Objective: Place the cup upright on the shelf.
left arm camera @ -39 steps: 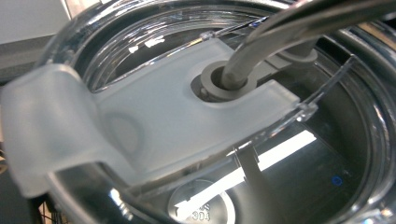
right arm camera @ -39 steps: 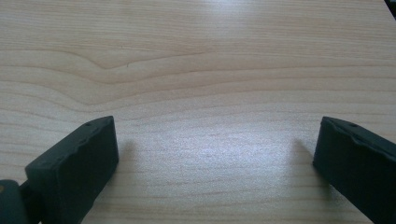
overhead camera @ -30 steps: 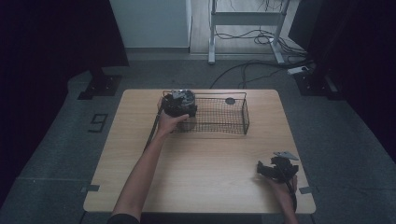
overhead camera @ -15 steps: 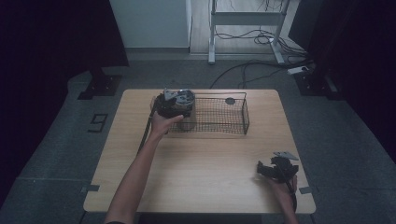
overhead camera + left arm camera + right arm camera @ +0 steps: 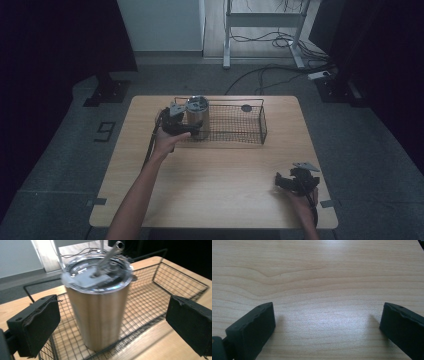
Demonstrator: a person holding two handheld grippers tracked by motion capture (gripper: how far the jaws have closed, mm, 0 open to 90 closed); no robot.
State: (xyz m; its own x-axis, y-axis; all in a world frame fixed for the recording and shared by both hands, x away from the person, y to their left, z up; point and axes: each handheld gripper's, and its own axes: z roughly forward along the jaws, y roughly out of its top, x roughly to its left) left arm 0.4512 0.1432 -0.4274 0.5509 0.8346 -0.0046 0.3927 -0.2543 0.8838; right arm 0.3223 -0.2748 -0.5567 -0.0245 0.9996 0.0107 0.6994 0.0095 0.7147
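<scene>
Standing upright in the left end of the wire basket (image 5: 250,131), the steel tumbler (image 5: 100,302) sat between my left claw's (image 5: 110,327) wide-apart jaws, neither pad touching it. My right claw (image 5: 295,181) rested near the counter's (image 5: 220,180) right front corner, jaws spread over bare wood.

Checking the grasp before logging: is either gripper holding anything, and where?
Nothing is held: the left gripper is open around the tumbler, fingers apart from it; the right gripper is open.
</scene>
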